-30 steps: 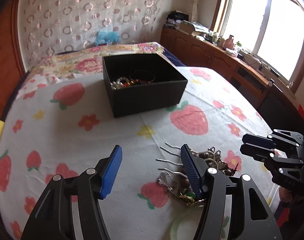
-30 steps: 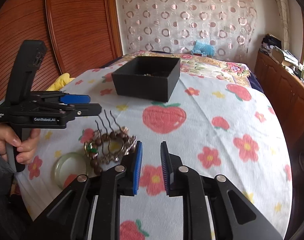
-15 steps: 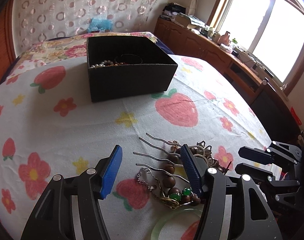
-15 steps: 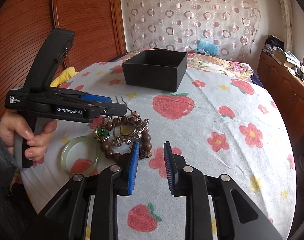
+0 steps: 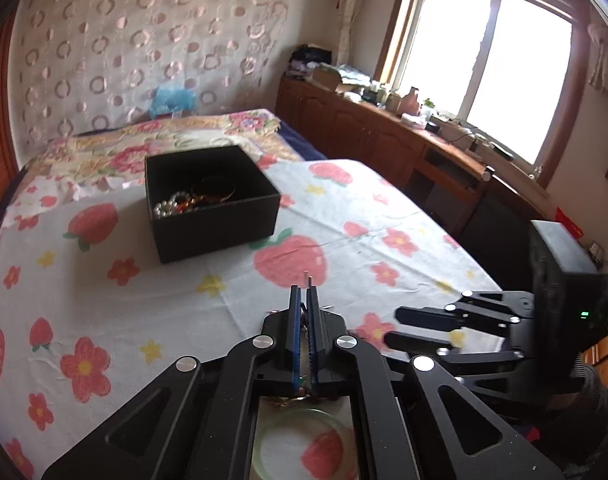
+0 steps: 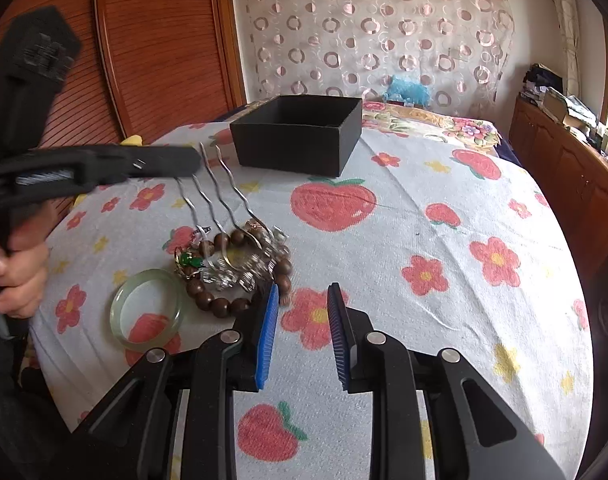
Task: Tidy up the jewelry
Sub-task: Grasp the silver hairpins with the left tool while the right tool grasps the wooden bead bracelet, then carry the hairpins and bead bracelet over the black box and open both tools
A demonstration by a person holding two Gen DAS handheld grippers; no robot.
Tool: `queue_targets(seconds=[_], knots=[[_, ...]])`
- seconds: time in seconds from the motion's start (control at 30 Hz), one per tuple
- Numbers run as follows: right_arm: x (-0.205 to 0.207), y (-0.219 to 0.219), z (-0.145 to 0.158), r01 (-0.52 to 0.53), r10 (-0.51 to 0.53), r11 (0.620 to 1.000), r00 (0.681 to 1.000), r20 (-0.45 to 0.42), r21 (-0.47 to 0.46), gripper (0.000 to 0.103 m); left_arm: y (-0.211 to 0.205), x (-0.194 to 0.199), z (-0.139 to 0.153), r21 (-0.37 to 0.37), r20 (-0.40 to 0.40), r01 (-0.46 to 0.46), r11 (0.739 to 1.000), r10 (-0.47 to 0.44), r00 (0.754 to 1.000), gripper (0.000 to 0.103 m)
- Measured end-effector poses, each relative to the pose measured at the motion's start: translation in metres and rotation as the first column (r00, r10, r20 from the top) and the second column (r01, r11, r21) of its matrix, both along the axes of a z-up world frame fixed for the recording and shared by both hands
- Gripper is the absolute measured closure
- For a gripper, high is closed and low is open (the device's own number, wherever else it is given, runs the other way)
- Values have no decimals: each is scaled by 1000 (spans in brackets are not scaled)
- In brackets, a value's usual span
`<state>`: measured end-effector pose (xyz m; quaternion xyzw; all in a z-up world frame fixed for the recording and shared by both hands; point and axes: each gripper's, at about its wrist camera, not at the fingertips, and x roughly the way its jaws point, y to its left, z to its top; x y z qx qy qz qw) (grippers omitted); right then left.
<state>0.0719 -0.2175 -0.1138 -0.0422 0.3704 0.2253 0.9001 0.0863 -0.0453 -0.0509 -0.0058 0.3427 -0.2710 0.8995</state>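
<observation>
A black box holding pearls and bangles stands on the strawberry tablecloth; it also shows in the right wrist view. A pile of jewelry lies near the front left: a silver hair comb, wooden beads and a green jade bangle. My left gripper is shut on the hair comb's prongs, whose tips poke out between the pads; it also shows in the right wrist view. My right gripper is open and empty just right of the pile.
The table's round edge runs along the right. A wooden cabinet with clutter stands under the window. A wooden panel wall is at the left. A bed with floral cover lies behind the box.
My left gripper has closed from wide open onto the hair comb's prongs. My right gripper has opened a little wider and stayed near the pile.
</observation>
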Motion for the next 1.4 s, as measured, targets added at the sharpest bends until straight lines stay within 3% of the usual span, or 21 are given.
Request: queue_targets(seconds=[0.47, 0.73, 0.77, 0.9, 1.1, 1.4], knots=[[31, 25, -1, -69, 68, 997, 997, -33, -18, 76, 30, -19, 42, 26, 157, -121, 992, 115, 981, 102], [50, 51, -15, -126, 116, 984, 990, -81, -128, 76, 45, -18, 41, 30, 153, -156, 987, 150, 977, 102], [50, 55, -15, -131, 122, 981, 990, -75, -142, 88, 47, -17, 40, 29, 151, -159, 987, 153, 977, 102], [52, 56, -12, -137, 129, 978, 990, -65, -159, 88, 49, -17, 38, 23, 146, -166, 986, 161, 976, 102], [52, 41, 27, -91, 97, 990, 994, 42, -112, 89, 54, -17, 39, 15, 148, -179, 984, 175, 973, 102], [52, 30, 81, -66, 84, 991, 984, 156, -117, 88, 59, -11, 46, 11, 163, -194, 981, 190, 968, 102]])
